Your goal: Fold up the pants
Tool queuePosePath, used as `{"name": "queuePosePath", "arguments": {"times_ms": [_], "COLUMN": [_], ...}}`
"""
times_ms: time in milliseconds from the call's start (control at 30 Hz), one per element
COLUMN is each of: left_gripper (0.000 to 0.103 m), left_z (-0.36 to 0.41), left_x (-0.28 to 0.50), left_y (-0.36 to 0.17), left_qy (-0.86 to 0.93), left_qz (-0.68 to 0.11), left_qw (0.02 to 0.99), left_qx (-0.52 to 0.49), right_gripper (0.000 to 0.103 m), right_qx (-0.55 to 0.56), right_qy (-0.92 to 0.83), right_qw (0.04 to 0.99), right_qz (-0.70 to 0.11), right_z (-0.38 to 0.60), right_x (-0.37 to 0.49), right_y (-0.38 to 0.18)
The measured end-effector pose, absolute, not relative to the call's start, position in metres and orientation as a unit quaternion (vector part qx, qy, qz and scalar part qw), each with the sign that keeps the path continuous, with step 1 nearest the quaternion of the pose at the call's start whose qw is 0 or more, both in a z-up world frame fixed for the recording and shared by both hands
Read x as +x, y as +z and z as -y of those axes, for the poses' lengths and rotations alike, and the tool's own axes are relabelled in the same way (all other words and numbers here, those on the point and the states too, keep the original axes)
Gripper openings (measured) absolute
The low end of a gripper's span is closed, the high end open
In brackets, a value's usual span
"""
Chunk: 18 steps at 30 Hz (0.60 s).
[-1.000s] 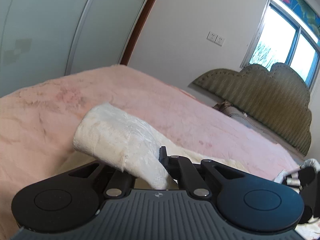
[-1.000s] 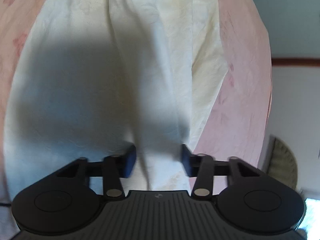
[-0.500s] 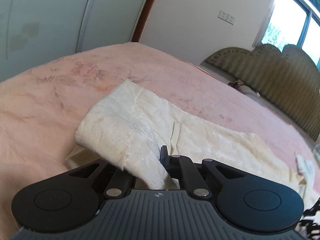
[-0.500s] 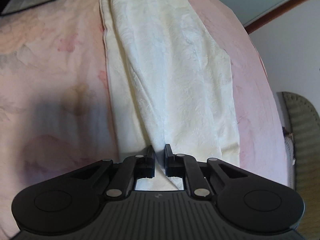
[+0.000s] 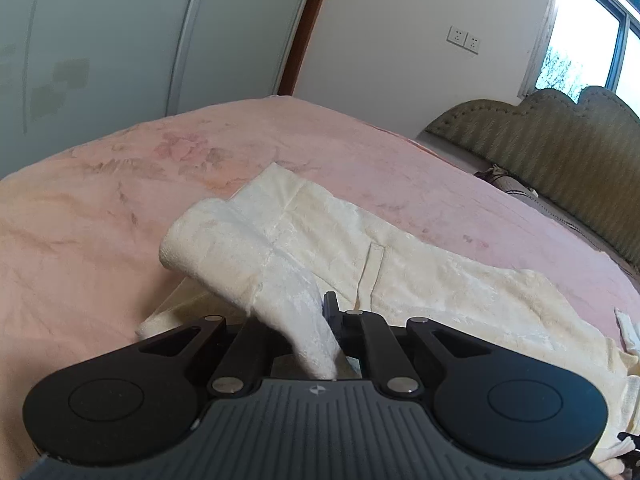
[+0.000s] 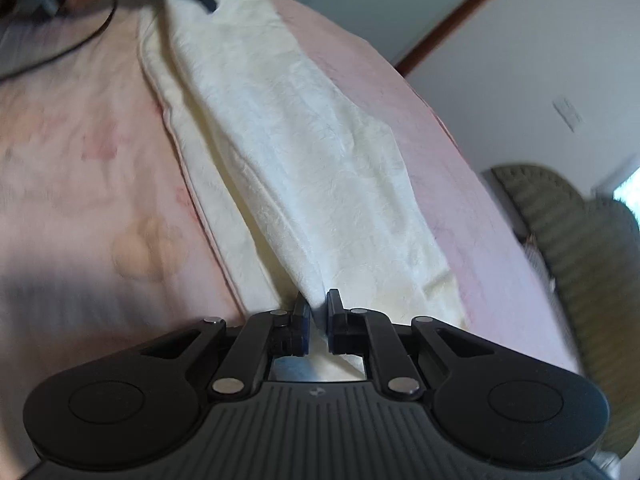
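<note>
The pants (image 5: 420,264) are lying stretched along the pink bed (image 5: 100,200), and you are pinching them at both ends; the left gripper (image 5: 320,320) and the right gripper (image 6: 318,312) are each holding cloth between nearly closed fingers. You are carrying the upper layer over the lower one, so be keeping both hands level and the fabric lightly taut; be laying edge onto edge before loosening either pinch.
</note>
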<state>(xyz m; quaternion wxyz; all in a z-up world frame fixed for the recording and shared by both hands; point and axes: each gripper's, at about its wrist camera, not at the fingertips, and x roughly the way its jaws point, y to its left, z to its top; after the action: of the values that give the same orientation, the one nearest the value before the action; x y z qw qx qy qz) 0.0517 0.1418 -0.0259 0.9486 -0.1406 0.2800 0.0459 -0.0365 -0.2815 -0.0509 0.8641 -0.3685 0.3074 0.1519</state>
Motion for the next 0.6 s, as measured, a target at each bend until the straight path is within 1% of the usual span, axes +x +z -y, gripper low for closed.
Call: {"name": "queuePosePath", "arguments": {"times_ms": [100,167,200,333,400,433,500,533,567,600], "left_gripper": [0.014,0.017,0.017,0.017,0.020,0.021,0.028,0.028,0.031,0.044], "left_z": [-0.141,-0.145,-0.146,-0.137,-0.128,-0.127,-0.131,-0.136,-0.142,-0.147], "left_x": [0.051,0.049,0.049,0.050,0.049,0.048,0.046,0.045,0.044,0.041], "left_y": [-0.026,-0.025,-0.024,-0.026,-0.025,-0.024,-0.021,-0.019,-0.016,-0.012], "left_qy": [0.043,0.043,0.044,0.056,0.063,0.065,0.061,0.055,0.053,0.055], "left_qz": [-0.290,-0.292,-0.292,-0.290,-0.287,-0.288,-0.292,-0.298,-0.304,-0.309], "left_qw": [0.949,0.948,0.948,0.950,0.954,0.954,0.953,0.951,0.949,0.946], "left_qx": [-0.119,-0.118,-0.119,-0.098,-0.067,-0.055,-0.054,-0.061,-0.071,-0.080], "right_gripper": [0.009,0.010,0.011,0.015,0.017,0.017,0.018,0.019,0.020,0.020], "right_qx": [-0.365,-0.360,-0.351,-0.246,-0.200,-0.186,-0.208,-0.235,-0.247,-0.247], "right_qy": [0.153,0.167,0.175,0.175,0.163,0.161,0.159,0.153,0.153,0.151], "right_qw": [0.865,0.861,0.862,0.908,0.926,0.926,0.906,0.894,0.899,0.899], "right_qz": [-0.309,-0.319,-0.321,-0.291,-0.276,-0.286,-0.332,-0.349,-0.329,-0.328], "right_z": [0.280,0.284,0.287,0.300,0.306,0.307,0.301,0.299,0.300,0.303], "right_x": [-0.045,-0.046,-0.048,-0.040,-0.033,-0.028,-0.026,-0.027,-0.036,-0.042], "right_y": [-0.050,-0.040,-0.032,-0.001,0.001,-0.003,-0.021,-0.032,-0.035,-0.033]}}
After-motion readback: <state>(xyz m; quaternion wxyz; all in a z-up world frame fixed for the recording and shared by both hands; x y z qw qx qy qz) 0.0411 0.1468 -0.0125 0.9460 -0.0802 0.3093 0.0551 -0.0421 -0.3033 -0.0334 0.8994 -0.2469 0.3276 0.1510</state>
